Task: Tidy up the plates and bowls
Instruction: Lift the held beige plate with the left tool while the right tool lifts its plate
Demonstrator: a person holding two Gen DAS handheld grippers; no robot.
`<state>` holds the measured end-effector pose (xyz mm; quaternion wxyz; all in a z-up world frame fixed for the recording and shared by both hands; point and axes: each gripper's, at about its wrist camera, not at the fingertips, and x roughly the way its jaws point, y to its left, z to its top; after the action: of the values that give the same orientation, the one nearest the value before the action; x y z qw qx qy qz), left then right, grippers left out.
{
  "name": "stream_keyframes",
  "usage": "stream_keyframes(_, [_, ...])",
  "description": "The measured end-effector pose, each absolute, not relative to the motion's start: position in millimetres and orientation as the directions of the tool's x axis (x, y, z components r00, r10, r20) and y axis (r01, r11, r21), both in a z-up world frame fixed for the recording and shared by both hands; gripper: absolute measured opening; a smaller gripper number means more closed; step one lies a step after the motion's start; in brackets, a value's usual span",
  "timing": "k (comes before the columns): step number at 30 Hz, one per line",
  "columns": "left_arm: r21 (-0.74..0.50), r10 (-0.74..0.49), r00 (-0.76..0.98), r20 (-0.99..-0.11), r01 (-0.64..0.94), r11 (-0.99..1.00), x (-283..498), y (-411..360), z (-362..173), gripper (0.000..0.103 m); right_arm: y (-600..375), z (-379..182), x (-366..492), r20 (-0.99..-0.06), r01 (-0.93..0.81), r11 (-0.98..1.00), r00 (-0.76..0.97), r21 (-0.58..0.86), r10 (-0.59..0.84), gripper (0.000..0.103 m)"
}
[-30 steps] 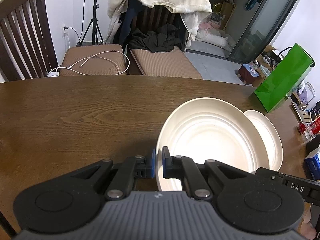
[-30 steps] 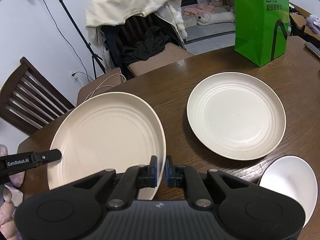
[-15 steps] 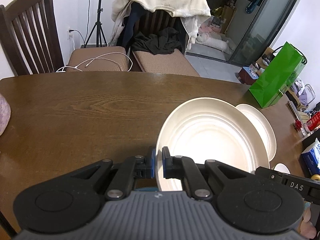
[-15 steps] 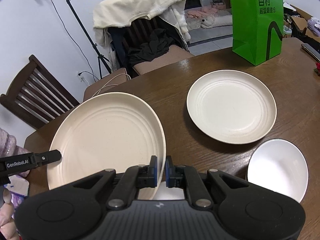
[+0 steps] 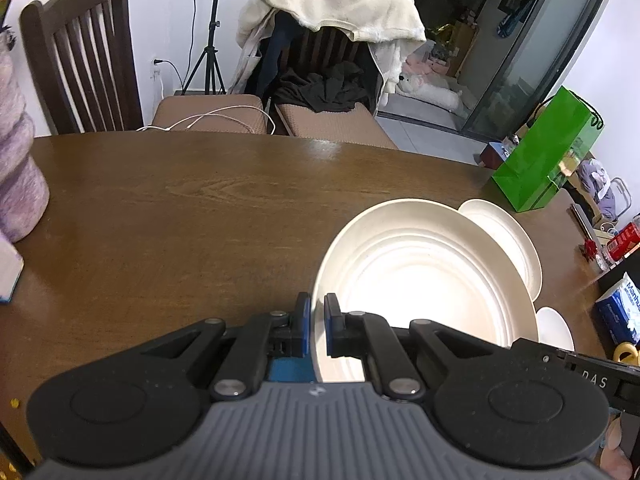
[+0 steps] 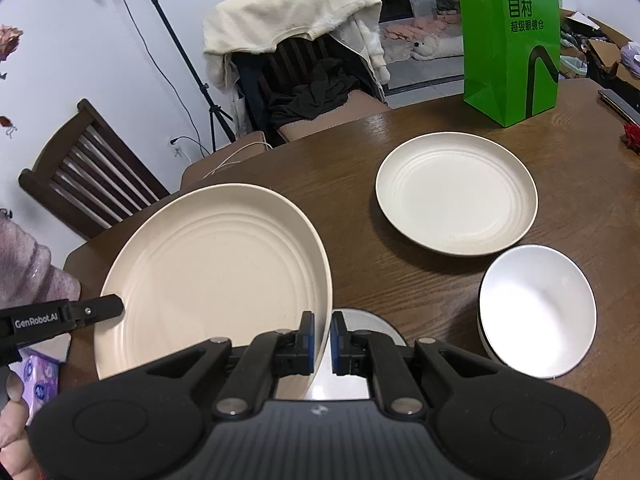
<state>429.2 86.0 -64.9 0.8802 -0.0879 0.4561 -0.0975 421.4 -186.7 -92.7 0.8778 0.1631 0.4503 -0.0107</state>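
A large cream plate [image 5: 424, 280] [image 6: 216, 272] hangs tilted above the brown table [image 5: 180, 220], held at opposite rims by both grippers. My left gripper [image 5: 316, 328] is shut on its left rim. On the right rim my right gripper [image 6: 322, 340] is shut too. A second cream plate [image 6: 456, 192] [image 5: 506, 236] lies flat on the table beyond. In front of it sits a white bowl [image 6: 536, 308] [image 5: 554, 328]. A grey round dish [image 6: 360, 322] shows partly under the right gripper; most of it is hidden.
A green paper bag [image 6: 512, 40] [image 5: 544, 160] stands at the table's far edge. Wooden chairs [image 5: 84, 64], one draped with clothes [image 5: 332, 4], line the far side. A person's purple sleeve [image 5: 16, 168] rests on the left. Tissue packs [image 5: 622, 312] [image 6: 38, 380] lie near both sides.
Both grippers have drawn back and up a little with the plate between them. The second plate has receded in both views and the white bowl has come fully into view.
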Motion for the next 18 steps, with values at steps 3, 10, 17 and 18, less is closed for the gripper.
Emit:
stream_keyframes(3, [-0.246,-0.249,0.567,-0.785,0.083,0.966,419,89,-65,0.007,-183,-91,413,-0.794,0.158,0.948,0.594,0.275,0.132,0.008])
stream_keyframes(10, [-0.250,-0.241,0.577,-0.780,0.064,0.966,397,94,-62,0.007,-178,-88,393,-0.791,0.136,0.951,0.594,0.279,0.147,0.008])
stream_keyframes(17, [-0.254,-0.238,0.581,-0.778,0.055,0.966,379,93,-61,0.007,-176,-83,374,-0.789,0.120,0.953,0.595,0.279,0.156,0.008])
stream_keyframes(18, [-0.255,-0.237,0.582,-0.778,0.053,0.966,376,92,-61,0.007,-176,-83,372,-0.789,0.119,0.953,0.595,0.279,0.157,0.008])
